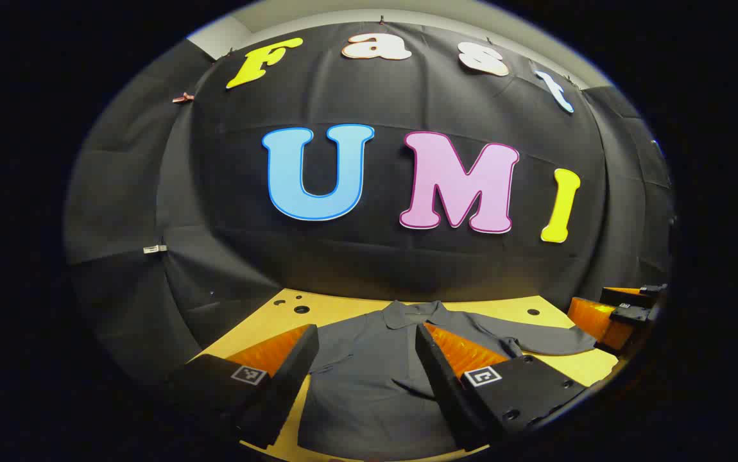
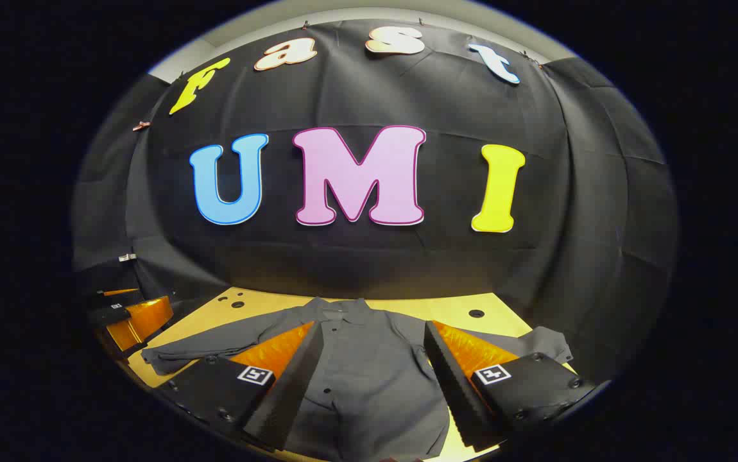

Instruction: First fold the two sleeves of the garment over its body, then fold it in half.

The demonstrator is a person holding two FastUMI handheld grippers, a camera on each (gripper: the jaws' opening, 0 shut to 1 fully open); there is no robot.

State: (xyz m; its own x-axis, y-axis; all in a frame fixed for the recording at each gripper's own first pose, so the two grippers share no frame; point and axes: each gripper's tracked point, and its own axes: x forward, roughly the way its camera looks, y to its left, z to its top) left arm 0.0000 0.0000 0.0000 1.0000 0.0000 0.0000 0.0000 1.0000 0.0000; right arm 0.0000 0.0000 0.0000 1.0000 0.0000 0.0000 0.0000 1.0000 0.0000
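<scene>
Shirt (image 2: 369, 372): grey, lies flat on the tabletop (image 2: 407, 307), collar toward the wall, both sleeves spread out to the sides.
Left gripper (image 1: 366, 366): above the shirt's body, jaws wide apart, holding nothing.
Right gripper (image 2: 375, 372): above the shirt's body, jaws wide apart, holding nothing.

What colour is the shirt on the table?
Plain dark grey shirt, no pattern; it shows best in the right gripper view.

Yellowish wooden table (image 1: 343, 307) w/ round holes (image 1: 301, 309); black cloth wall (image 2: 369, 256) behind, small clip (image 1: 154, 249) on it.
</scene>
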